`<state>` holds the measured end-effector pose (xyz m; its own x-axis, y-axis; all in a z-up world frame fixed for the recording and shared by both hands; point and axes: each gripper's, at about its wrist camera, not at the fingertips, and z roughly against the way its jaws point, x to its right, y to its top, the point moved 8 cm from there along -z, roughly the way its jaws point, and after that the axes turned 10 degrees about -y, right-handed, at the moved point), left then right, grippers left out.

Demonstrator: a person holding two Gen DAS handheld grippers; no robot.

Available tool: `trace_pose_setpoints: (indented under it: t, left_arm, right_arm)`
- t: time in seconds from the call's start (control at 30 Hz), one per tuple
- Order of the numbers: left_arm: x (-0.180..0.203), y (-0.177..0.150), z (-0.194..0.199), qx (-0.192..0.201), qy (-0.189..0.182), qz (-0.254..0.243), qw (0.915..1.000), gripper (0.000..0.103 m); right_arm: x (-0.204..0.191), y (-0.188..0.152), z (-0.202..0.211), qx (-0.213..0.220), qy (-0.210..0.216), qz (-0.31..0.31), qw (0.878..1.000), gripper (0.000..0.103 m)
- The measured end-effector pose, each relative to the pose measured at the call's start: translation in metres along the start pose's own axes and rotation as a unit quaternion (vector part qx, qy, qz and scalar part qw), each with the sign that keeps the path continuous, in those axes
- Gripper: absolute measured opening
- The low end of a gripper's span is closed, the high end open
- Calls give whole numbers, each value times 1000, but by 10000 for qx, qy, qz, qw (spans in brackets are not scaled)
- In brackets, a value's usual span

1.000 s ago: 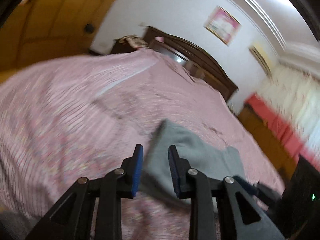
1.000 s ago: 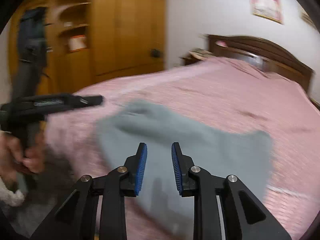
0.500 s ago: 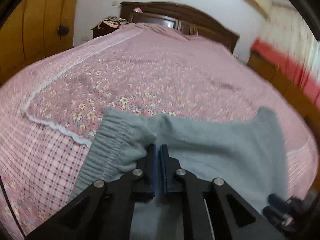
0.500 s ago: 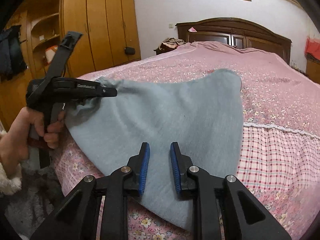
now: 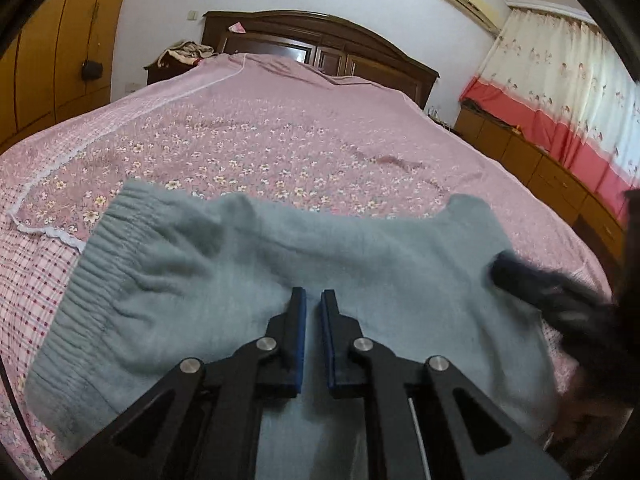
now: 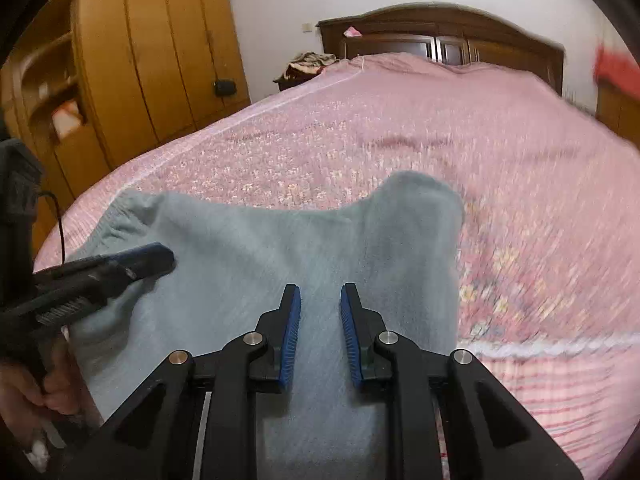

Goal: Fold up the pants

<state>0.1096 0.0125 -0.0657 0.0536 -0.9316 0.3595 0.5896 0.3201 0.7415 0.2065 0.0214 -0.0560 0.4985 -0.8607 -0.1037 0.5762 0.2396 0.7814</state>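
Grey pants (image 5: 200, 280) lie spread across the near end of a pink floral bed (image 5: 320, 140), ribbed waistband (image 5: 92, 272) at the left. My left gripper (image 5: 313, 294) is shut on a pinch of the pants' cloth, and wrinkles run toward its tips. In the right wrist view the left gripper (image 6: 160, 258) comes in from the left onto the pants (image 6: 280, 240), with a hand (image 6: 24, 392) on its grip. My right gripper (image 6: 320, 292) hovers over the pants' right part with its jaws apart and nothing pressed between them. It shows as a dark blur (image 5: 516, 276) in the left wrist view.
A dark wooden headboard (image 5: 320, 40) closes the far end of the bed. Wooden wardrobes (image 6: 140, 60) stand on the left, beside a nightstand piled with clothes (image 5: 180, 56). Low cabinets (image 5: 540, 160) under a red and white curtain run along the right.
The left gripper's jaws closed on the pants near the waistband. The pants came down from hanging to lying spread on the bed. The right gripper moved in low over them.
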Motion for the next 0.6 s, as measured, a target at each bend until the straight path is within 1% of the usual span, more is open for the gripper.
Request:
trace_pose_setpoints:
  t: [0.03, 0.07, 0.13, 0.17, 0.2, 0.27, 0.3, 0.37, 0.47, 0.57, 0.6]
  left_arm:
    - [0, 3, -1, -8, -68, -30, 10000, 8]
    - [4, 8, 4, 4, -211, -59, 9998, 8]
    - [17, 23, 12, 227, -572, -81, 9981, 8]
    - [22, 30, 12, 287, -644, -124, 9974, 8]
    - [26, 40, 4, 293, -636, -173, 9974, 8]
    - [21, 44, -12, 131, -483, -170, 9986, 8]
    - [13, 43, -24, -8, -361, -94, 9993, 8]
    - [-5, 34, -44, -263, -201, 53, 9994, 8]
    - [-12, 33, -46, -157, -407, 231, 9988, 7]
    - [-8, 30, -36, -77, -376, 81, 9992, 8]
    - [-8, 29, -31, -60, -369, 51, 9993, 9]
  right_arm:
    - [2, 1, 6, 91, 49, -99, 9999, 23]
    - [5, 3, 14, 215, 79, -214, 9995, 23]
    - [8, 4, 20, 332, 150, -310, 9989, 24]
    - [8, 1, 20, 312, 146, -288, 9990, 25]
    - [10, -6, 13, 176, 43, -182, 9997, 25]
    - [8, -19, 2, 56, 34, -16, 10000, 25]
    - [11, -19, 1, 232, 55, 15, 9997, 25]
    - [11, -21, 2, 361, 71, 19, 9993, 25]
    - [14, -20, 9, 343, 170, -153, 9992, 25]
    - [25, -21, 26, 326, 366, -515, 9975, 25]
    - [34, -20, 33, 328, 447, -762, 9956, 28]
